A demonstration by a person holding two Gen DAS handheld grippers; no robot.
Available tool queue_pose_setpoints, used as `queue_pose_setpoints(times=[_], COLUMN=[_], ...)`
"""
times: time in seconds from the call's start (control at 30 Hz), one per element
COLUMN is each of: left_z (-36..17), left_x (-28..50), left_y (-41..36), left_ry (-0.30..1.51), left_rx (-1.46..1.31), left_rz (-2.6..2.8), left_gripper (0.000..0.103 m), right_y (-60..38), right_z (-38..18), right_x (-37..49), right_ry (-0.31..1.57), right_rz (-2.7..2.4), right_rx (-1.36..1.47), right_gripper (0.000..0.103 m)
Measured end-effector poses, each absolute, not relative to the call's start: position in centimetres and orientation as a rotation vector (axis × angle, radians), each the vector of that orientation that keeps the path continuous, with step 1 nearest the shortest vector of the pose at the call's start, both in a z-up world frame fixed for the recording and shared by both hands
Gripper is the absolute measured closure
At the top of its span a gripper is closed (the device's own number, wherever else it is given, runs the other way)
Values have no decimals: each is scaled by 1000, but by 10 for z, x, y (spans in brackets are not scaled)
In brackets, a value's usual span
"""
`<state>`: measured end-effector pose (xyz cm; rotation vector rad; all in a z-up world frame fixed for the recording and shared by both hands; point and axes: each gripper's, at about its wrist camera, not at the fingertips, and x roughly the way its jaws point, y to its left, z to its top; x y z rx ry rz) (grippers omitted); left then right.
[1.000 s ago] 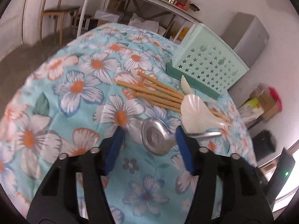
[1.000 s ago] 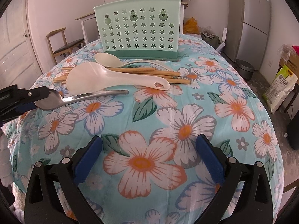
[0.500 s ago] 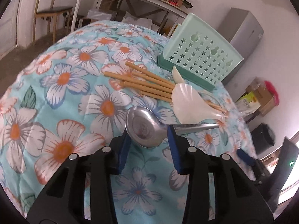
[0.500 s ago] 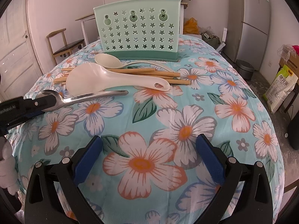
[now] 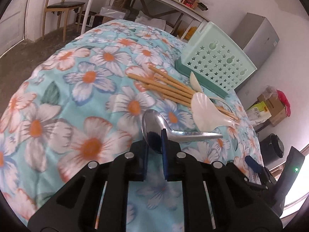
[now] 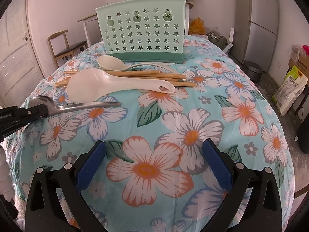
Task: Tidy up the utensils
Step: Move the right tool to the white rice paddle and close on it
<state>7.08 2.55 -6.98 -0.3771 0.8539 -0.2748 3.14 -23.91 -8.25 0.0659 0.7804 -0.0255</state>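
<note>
Floral tablecloth point(image 5: 58, 104) below, left gripper point(image 5: 154, 145) closing on the metal spoon's point(image 5: 154, 127) bowl.

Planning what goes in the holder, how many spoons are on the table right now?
3: metal spoon in the left gripper, white rice paddle across the chopsticks, cream spoon before the holder.

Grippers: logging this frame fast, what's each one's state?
Left gripper: jaws closing on the bowl of the shiny metal spoon.
Right gripper: open, empty, above the floral tablecloth.
</note>
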Motion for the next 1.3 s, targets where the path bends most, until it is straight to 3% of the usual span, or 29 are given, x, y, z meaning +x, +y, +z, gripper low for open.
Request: queue_pose_setpoints(times=[0.2, 0.43, 0.77, 1.3], left_z=[-66, -64, -65, -66], left_x=[63, 60, 56, 52], left_y=[44, 62, 74, 142], left_ry=[885, 895, 858, 751], left_rx=[-359, -316, -295, -451], left_rz=[-237, -196, -201, -103], left_gripper=[91, 90, 90, 93], right_y=[-241, -220, -176, -102], right_z=[-76, -36, -32, -67], right_x=[30, 22, 77, 71], right_ry=[808, 637, 701, 674], right_rz=[14, 88, 277, 278], right_rx=[48, -105, -106, -608], right_gripper=[6, 6, 38, 57])
